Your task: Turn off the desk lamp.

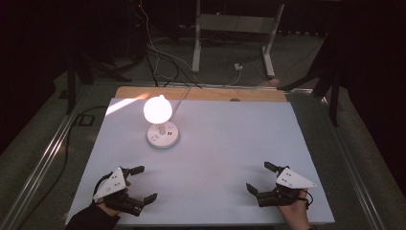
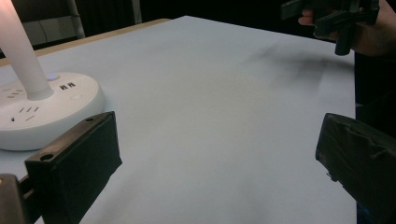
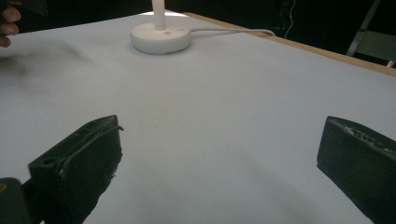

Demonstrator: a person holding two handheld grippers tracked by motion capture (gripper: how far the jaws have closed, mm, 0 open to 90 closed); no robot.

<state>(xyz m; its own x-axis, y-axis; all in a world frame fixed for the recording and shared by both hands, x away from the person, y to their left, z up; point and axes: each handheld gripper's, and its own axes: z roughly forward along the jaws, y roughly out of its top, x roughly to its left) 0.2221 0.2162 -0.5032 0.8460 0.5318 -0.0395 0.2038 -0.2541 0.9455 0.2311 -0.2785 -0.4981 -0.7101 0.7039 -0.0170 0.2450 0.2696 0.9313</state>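
the lamp (image 1: 158,115) stands on the far left part of the bench (image 1: 230,143), its round white shade glowing brightly and its stem rising from a round white base (image 1: 163,136) that carries sockets and small buttons; a white cable (image 1: 184,93) runs from the base off the far edge of the bench; judged from the glow, the lamp is already switched on, so whatever part of the work concerns lighting it looks done (if instead the aim is to put it out, that step has not begun).

the left gripper (image 1: 143,183) rests near the front left of the bench with its jaws spread wide and nothing between them; in the left gripper view the base (image 2: 42,112) lies just ahead and to one side of the near jaw, close but apart; the right gripper (image 1: 258,177) sits at the front right, also spread wide and holding nothing, well apart from the lamp, whose base (image 3: 160,38) shows far off in the right gripper view.

neither gripper touches the lamp; both look parked at the near edge, so this reads as either the very start or the finish; which of the two i cannot tell from the scene alone.
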